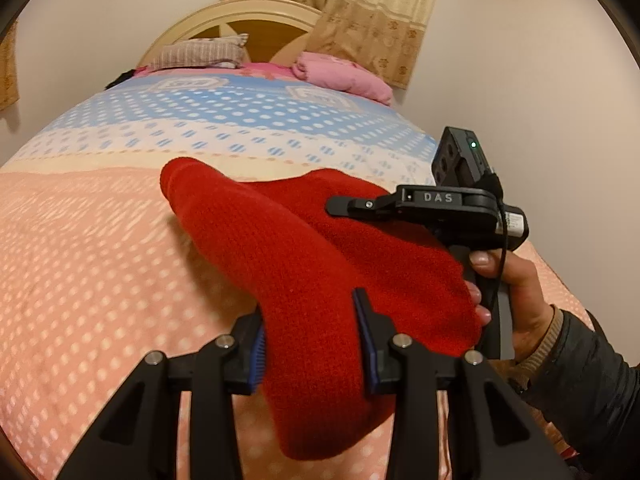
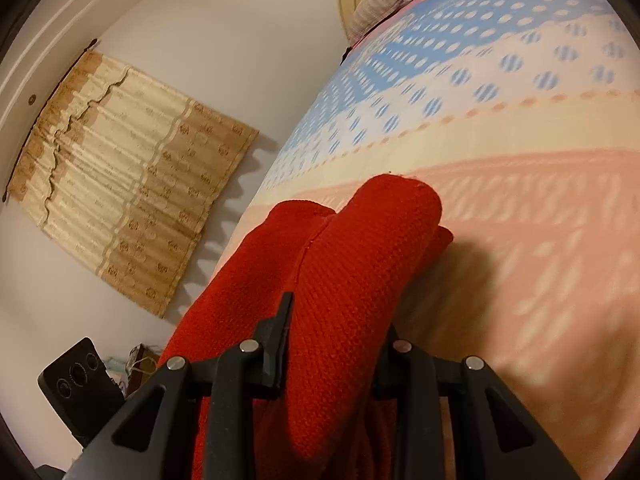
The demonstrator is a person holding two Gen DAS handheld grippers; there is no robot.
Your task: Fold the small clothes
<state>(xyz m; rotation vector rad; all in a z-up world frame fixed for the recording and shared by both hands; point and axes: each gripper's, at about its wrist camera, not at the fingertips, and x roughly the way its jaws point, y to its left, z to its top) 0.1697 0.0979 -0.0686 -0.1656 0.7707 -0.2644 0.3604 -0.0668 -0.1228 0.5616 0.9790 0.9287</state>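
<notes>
A red knitted garment [image 1: 304, 264] is lifted above the bed [image 1: 100, 248], bunched into a thick fold. My left gripper [image 1: 312, 344] is shut on its lower part, the blue pads [image 1: 258, 354] pressing the knit from both sides. The right gripper's body shows in the left wrist view at the right, held by a hand [image 1: 516, 296]; its tip is hidden behind the cloth. In the right wrist view the same red garment [image 2: 352, 280] fills the jaws of my right gripper [image 2: 336, 340], which is shut on it. The far end of the garment hangs free over the pink part of the bedspread.
The bed carries a spread [image 2: 540, 208] with pink, cream and blue dotted bands. Pillows [image 1: 200, 54] and a pink folded blanket [image 1: 340, 74] lie by the headboard [image 1: 248, 20]. A beige curtain [image 2: 128, 176] hangs on the wall. A black device [image 2: 80, 384] stands beside the bed.
</notes>
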